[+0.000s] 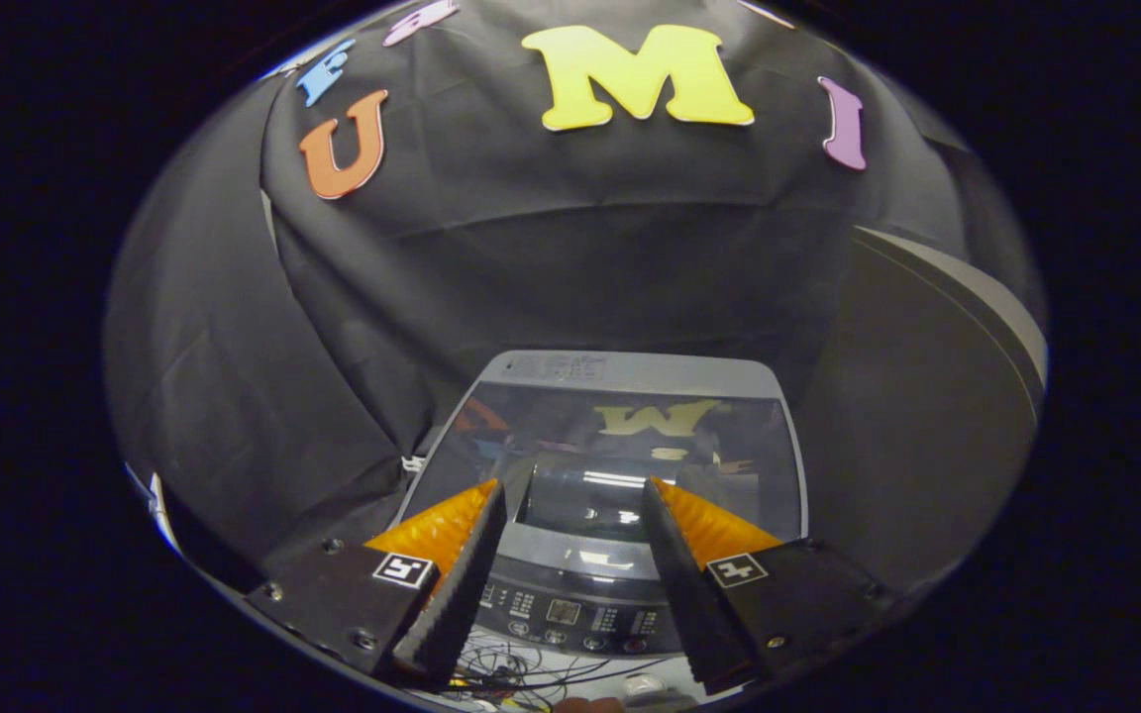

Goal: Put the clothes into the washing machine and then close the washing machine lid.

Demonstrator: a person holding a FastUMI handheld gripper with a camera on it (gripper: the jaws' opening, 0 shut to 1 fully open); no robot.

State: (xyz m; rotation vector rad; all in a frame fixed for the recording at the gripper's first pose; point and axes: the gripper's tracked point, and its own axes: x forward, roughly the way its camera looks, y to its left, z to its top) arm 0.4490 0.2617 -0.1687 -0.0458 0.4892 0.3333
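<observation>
A grey top-loading washing machine [630, 374] stands below and ahead of my gripper [575, 490]. Its glass lid [749, 446] lies flat and shut over the tub and mirrors the booth above it. The control panel [570, 609] with its buttons runs along the machine's near edge, between my fingers. My gripper hangs above the lid's front part with its fingers spread apart and nothing between them. No clothes can be seen through the lid.
Black cloth walls close in behind the machine and on both sides. A large dark curved panel with a pale rim [967, 297] stands to the right. Loose thin cables [511, 668] lie on a pale surface just in front of the control panel.
</observation>
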